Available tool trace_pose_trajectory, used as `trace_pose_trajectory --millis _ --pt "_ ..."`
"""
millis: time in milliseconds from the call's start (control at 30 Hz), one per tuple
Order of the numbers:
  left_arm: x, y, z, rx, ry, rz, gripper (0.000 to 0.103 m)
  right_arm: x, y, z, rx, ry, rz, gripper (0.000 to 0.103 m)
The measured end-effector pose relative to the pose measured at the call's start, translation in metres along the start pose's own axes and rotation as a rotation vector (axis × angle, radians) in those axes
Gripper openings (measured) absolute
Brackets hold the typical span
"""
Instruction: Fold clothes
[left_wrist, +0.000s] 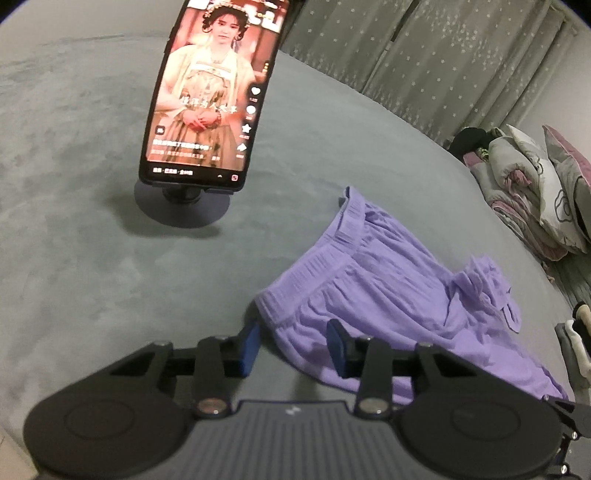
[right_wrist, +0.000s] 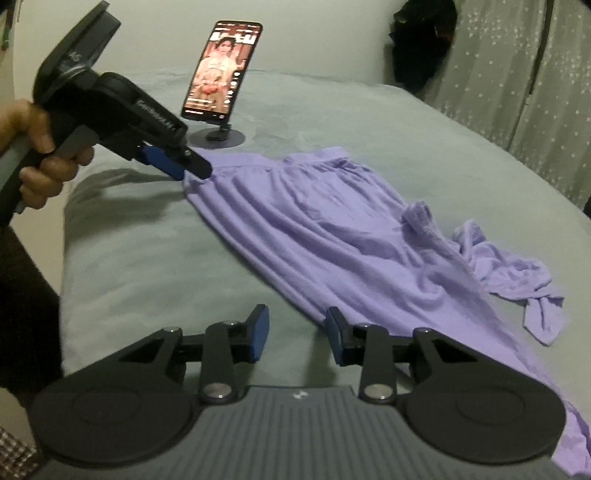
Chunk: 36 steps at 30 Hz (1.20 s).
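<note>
A purple garment (left_wrist: 388, 295) with an elastic waistband lies spread on the grey bed (left_wrist: 92, 240), its far end crumpled. My left gripper (left_wrist: 294, 345) is low at the waistband's near corner. Its blue pads stand apart with the cloth's edge between them, not pinched. In the right wrist view the same garment (right_wrist: 332, 229) runs diagonally, and the left gripper (right_wrist: 195, 168), held by a hand, touches its waistband corner. My right gripper (right_wrist: 295, 336) is at the garment's near side edge, open. The cloth reaches its right pad and mostly bedsheet shows in the gap.
A phone on a round stand (left_wrist: 207, 92) plays a video beyond the garment, also seen as the phone (right_wrist: 221, 70). Patterned pillows (left_wrist: 535, 184) are piled at the right. Starred curtains (left_wrist: 424, 55) hang behind, and dark clothing (right_wrist: 421, 44) hangs by the wall.
</note>
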<state>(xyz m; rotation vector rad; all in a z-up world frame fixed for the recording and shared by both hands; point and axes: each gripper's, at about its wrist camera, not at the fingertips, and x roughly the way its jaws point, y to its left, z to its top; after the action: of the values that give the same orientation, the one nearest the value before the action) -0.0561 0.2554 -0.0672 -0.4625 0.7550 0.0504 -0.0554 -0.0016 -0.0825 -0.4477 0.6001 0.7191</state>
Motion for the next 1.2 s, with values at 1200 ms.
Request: trace_pose_trajectory --millis 1200 --pt "-0.028 0.016 0.0 -0.023 -0.024 0.032 0.004 -0.027 0.025 0.012 -0.021 0.078 0.119 0.002"
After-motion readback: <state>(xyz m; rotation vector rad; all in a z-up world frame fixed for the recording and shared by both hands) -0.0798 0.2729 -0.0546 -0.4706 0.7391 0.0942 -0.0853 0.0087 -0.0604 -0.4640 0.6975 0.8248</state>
